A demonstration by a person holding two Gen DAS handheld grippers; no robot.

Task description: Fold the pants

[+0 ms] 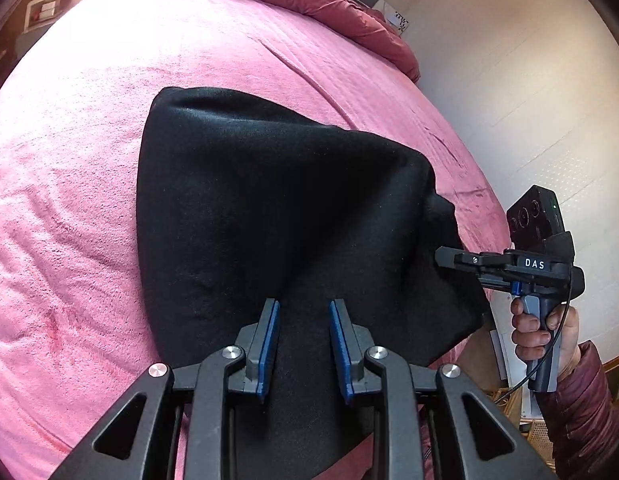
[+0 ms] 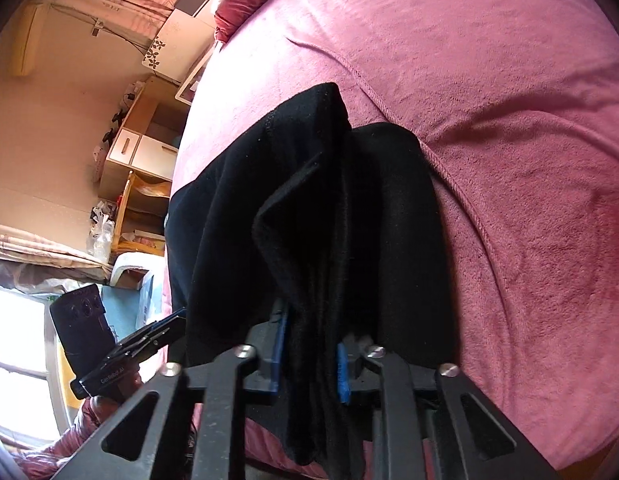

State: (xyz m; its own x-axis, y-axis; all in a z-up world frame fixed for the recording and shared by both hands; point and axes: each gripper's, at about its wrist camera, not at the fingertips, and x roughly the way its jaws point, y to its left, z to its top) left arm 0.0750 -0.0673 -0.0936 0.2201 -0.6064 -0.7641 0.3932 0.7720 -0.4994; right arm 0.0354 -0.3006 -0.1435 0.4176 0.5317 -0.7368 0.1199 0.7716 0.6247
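Note:
The black pants [image 1: 269,200] lie folded on the pink bed [image 1: 89,200], with their near end lifted off it. My left gripper [image 1: 303,312] hovers over the near part of the pants, its blue pads [image 1: 269,344] apart and nothing between them. My right gripper [image 1: 445,258] reaches in from the right, its fingers at the pants' right edge. In the right wrist view the right gripper [image 2: 309,344] is shut on a thick bunch of the pants [image 2: 309,208], which hangs down past the fingers. The left gripper [image 2: 157,332] shows there at lower left.
A bunched red duvet [image 1: 329,0] lies at the far end of the bed. A pale wall [image 1: 509,80] stands right of the bed. A wooden shelf unit [image 2: 145,160] with clutter stands beyond the bed's other side. A bright window [image 2: 17,352] is at lower left.

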